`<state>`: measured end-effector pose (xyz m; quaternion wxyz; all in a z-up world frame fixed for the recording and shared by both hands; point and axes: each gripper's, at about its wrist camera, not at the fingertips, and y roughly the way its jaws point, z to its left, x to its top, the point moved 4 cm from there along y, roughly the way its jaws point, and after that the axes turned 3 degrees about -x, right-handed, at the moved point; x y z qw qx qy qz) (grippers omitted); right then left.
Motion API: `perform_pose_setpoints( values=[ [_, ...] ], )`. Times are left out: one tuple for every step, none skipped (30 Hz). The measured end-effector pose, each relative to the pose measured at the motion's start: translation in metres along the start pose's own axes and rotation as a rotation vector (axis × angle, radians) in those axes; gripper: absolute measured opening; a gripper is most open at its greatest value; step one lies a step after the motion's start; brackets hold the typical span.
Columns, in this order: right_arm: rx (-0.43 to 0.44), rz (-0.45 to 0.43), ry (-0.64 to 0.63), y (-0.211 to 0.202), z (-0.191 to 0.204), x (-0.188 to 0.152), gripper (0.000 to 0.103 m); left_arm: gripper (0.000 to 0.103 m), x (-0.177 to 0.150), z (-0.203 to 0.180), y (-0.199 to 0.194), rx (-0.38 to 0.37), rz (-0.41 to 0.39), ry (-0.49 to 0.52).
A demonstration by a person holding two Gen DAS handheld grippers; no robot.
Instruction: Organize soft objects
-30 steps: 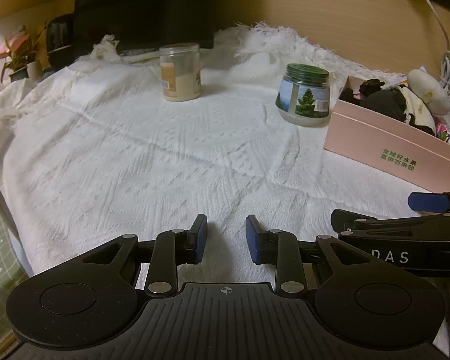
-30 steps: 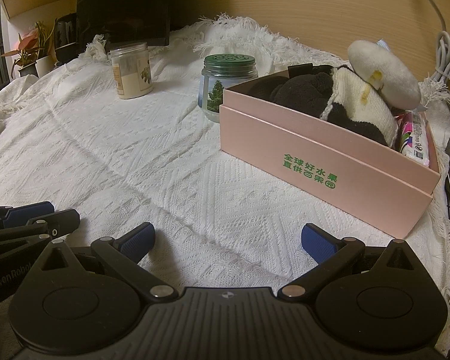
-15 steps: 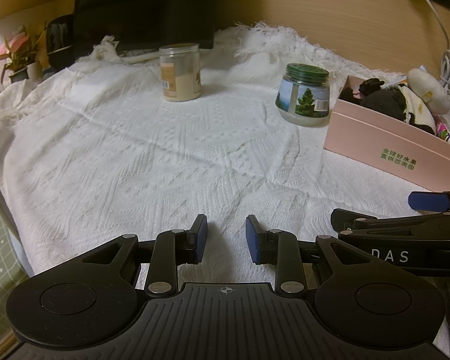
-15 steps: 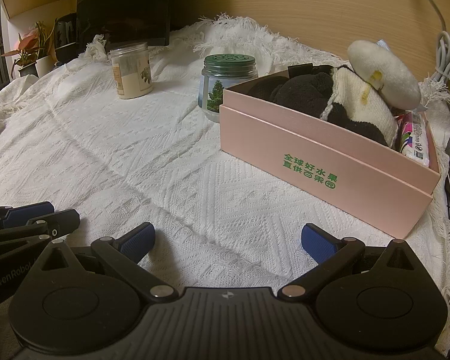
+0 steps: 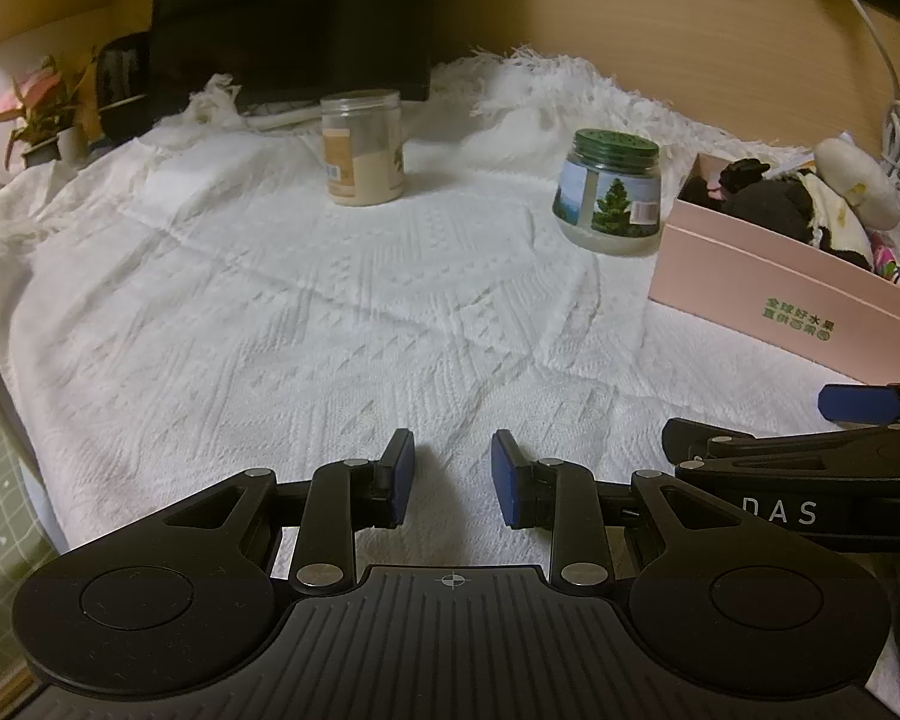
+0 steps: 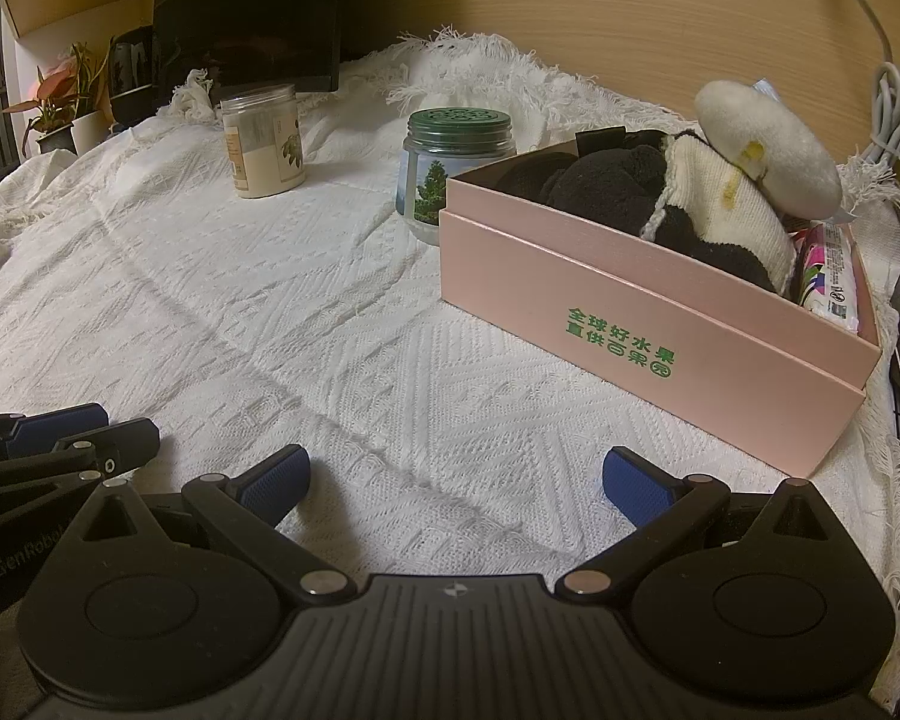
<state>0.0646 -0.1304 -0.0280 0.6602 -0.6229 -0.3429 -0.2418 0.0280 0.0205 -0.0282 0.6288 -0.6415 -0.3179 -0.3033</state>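
Observation:
A pink box (image 6: 648, 324) stands on the white cloth at the right, also in the left wrist view (image 5: 780, 294). It holds black soft items (image 6: 600, 189), a white and black knitted piece (image 6: 720, 210), a white round plush (image 6: 768, 150) on top and a printed packet (image 6: 828, 267). My left gripper (image 5: 453, 471) is partly open and empty, low over the cloth near the front edge. My right gripper (image 6: 456, 480) is wide open and empty, in front of the box.
A green-lidded jar (image 5: 609, 198) stands beside the box's left end. A clear jar with beige contents (image 5: 363, 147) stands farther back. A dark monitor (image 5: 294, 12) and potted plant (image 5: 39, 114) are behind. White cable (image 6: 888, 114) hangs at right. Cloth (image 5: 330, 312) covers the table.

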Motion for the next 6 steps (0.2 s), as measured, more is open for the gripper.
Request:
perform_pose_setpoints(
  values=[
    [0.000,0.000,0.000,0.0000,0.0000,0.0000,0.103,0.031,0.0001,0.0003,-0.0002,0.000,0.001,0.000],
    [0.000,0.000,0.000,0.0000,0.0001,0.0000,0.103,0.031,0.0005,0.0001,-0.0001,0.001,0.002,0.001],
    [0.000,0.000,0.000,0.0000,0.0001,0.0000,0.103,0.031,0.0006,-0.0004,-0.0001,0.003,0.002,0.003],
    [0.000,0.000,-0.001,0.0000,0.0002,0.0000,0.103,0.031,0.0006,-0.0005,-0.0001,0.005,0.002,0.005],
    [0.000,0.000,0.000,0.0000,0.0003,0.0001,0.103,0.031,0.0003,0.0001,-0.0003,0.005,0.001,0.005],
    [0.000,0.000,0.000,0.0000,0.0003,0.0001,0.103,0.031,0.0003,0.0001,-0.0001,0.003,-0.002,0.007]
  ],
)
